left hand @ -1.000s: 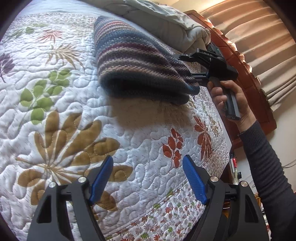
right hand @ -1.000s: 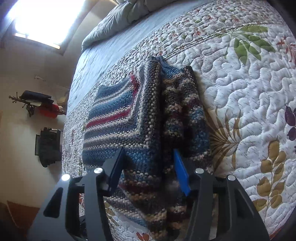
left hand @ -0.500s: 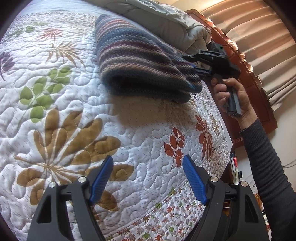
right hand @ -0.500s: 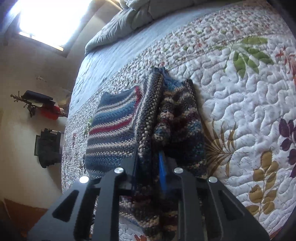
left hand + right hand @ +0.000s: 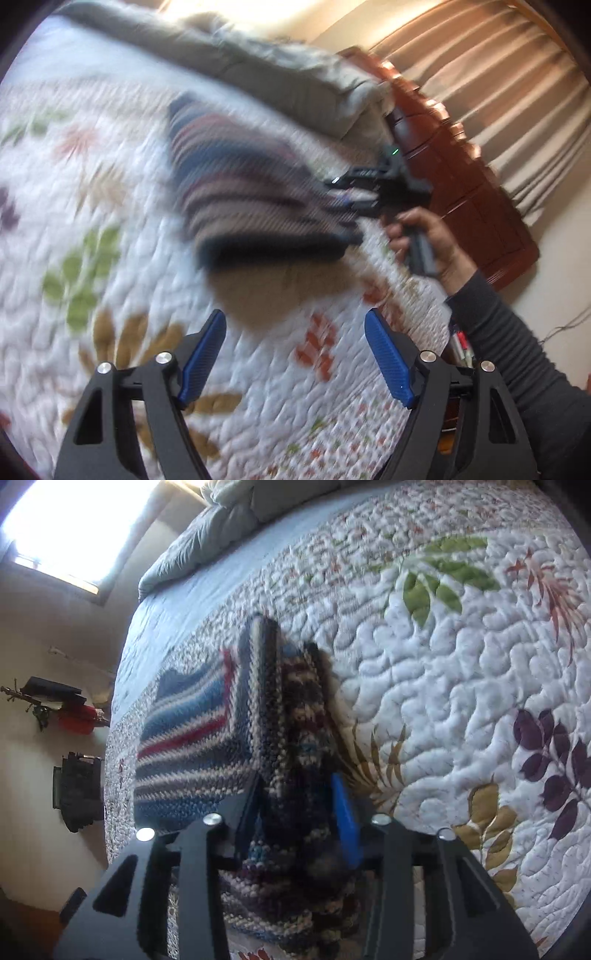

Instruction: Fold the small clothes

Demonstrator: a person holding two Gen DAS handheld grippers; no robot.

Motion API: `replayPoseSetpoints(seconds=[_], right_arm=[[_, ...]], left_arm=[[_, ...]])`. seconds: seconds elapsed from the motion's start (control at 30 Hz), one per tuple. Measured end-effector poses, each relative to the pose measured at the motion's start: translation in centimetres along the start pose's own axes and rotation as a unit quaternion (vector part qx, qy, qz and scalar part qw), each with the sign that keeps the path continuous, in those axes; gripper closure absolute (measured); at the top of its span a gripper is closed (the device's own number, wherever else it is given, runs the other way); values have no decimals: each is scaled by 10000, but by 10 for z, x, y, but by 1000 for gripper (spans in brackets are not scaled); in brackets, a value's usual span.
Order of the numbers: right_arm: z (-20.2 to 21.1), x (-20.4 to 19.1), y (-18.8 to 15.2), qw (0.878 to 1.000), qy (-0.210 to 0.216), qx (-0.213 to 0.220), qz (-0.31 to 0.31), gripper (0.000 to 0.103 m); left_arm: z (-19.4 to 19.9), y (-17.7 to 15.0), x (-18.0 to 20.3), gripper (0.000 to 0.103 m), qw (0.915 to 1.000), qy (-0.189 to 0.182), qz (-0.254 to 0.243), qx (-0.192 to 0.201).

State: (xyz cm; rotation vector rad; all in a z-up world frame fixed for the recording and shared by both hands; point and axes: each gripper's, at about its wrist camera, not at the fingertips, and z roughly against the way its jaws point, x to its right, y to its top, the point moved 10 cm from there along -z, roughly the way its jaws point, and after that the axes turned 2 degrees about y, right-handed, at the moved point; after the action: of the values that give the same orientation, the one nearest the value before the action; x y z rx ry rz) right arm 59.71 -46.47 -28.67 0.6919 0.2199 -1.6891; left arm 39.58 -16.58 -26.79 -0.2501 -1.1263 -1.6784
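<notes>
The striped knit sweater is sitting on the flowery quilt near the edge of the bed, already doubled over into a thick bundle, so to me this looks like the tail end of a fold rather than the start. The right gripper has the near edge of the bundle between its blue pads, and its jaws have just been opening back up after a tight pinch. They're about half open now with the knit bunched in the gap, and I honestly can't tell if the pads are still biting or just loosely around it. The left gripper is hanging over bare quilt, jaws wide apart, nothing in them, well short of the sweater; that view is pretty smeared. Next move, I'd guess: either let go cleanly and pull back without dragging the top layer, or bring the left in to pin the far side so the stack doesn't slump.
</notes>
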Motion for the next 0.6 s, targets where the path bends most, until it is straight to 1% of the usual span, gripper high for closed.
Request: replayPoseSetpoints(seconds=[0.03, 0.07, 0.1, 0.17, 0.2, 0.23, 0.3, 0.33, 0.37, 0.4, 0.43, 0.47, 0.5, 0.53, 0.57, 0.6], right_arm=[[6, -3, 12, 9998, 28, 173, 75, 54], [7, -5, 25, 9996, 68, 254, 74, 54], [4, -6, 34, 9996, 99, 271, 16, 54], [-8, -11, 56, 9993, 191, 309, -26, 55], [-15, -14, 63, 9994, 184, 280, -5, 55], [-22, -16, 71, 9995, 164, 278, 11, 55], [-37, -25, 81, 9994, 251, 228, 23, 55], [-43, -27, 83, 9995, 279, 172, 45, 57], [-51, -30, 83, 9996, 256, 80, 106, 73], [-59, -33, 82, 9995, 69, 2, 298, 83], [-57, -37, 84, 9986, -75, 81, 512, 94], [-51, -40, 83, 9979, -75, 205, 612, 94], [-41, -42, 90, 9962, -125, 500, 698, 95], [-34, -39, 97, 9954, -139, 707, 626, 95], [-31, -34, 101, 9954, -185, 789, 516, 95], [-34, -23, 102, 9962, -268, 744, 359, 95]], left_arm=[[0, 18, 2, 22, 9998, -52, -99, 168], [-2, 29, 2, 21, 9996, -70, -140, 248], [-9, 47, -2, 21, 9993, -106, -151, 327], [-22, 63, -10, 21, 9995, -182, 45, 270], [-32, 72, -15, 21, 9991, -333, 203, 186], [-38, 77, -19, 21, 9988, -370, 277, 178], [-54, 80, -31, 21, 9984, -307, 466, 49], [-63, 78, -37, 23, 9977, -314, 595, -79], [-70, 75, -42, 23, 9966, -329, 729, -200], [-75, 72, -46, 23, 9959, -347, 804, -242], [-76, 70, -45, 23, 9962, -336, 773, -242], [-75, 69, -43, 23, 9967, -341, 708, -216], [-74, 68, -41, 23, 9968, -380, 669, -220], [-75, 67, -37, 22, 9969, -399, 646, -224], [-75, 68, -36, 21, 9971, -400, 615, -222], [-76, 68, -35, 21, 9972, -386, 589, -236]])
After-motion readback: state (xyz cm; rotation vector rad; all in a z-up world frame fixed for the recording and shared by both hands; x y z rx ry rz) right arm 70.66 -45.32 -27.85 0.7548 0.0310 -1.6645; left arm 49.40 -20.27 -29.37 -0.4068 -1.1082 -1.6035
